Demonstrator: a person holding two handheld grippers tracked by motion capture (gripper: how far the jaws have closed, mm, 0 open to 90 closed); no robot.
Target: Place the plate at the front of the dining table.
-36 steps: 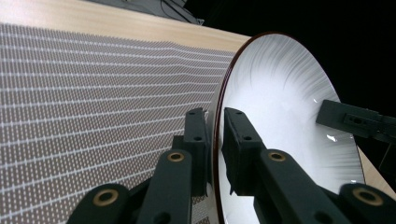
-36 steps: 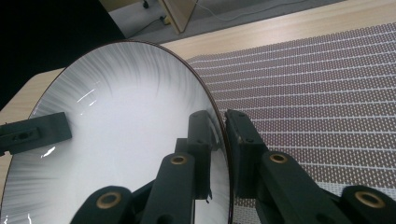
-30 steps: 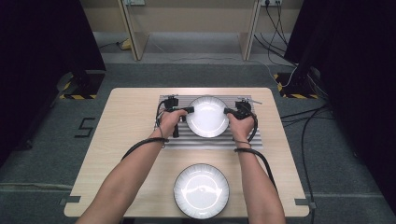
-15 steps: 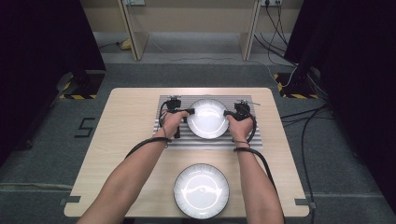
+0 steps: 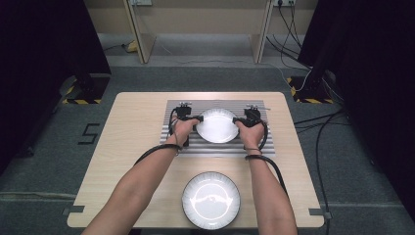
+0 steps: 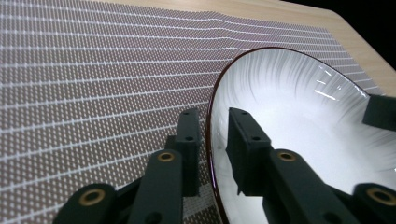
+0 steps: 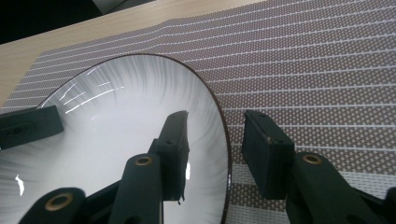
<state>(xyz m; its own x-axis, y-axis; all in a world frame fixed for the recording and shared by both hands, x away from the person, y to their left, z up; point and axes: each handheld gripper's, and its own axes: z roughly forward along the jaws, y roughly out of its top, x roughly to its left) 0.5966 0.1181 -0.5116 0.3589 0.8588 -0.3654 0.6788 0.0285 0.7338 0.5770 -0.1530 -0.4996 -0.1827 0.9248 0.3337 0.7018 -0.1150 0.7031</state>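
Little has moved: your left gripper (image 6: 208, 135) and right gripper (image 7: 215, 144) remain part-open astride the white ribbed plate's (image 5: 216, 125) rim, unclamped.

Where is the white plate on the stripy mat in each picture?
High view: the plate sits mid-picture on the striped mat, between both tongs.
Left gripper view: the plate is at right; the left tongs straddle its dark rim.
Right gripper view: the plate is at left; the right tongs straddle its rim.
Shared landmark: the striped mat under it.
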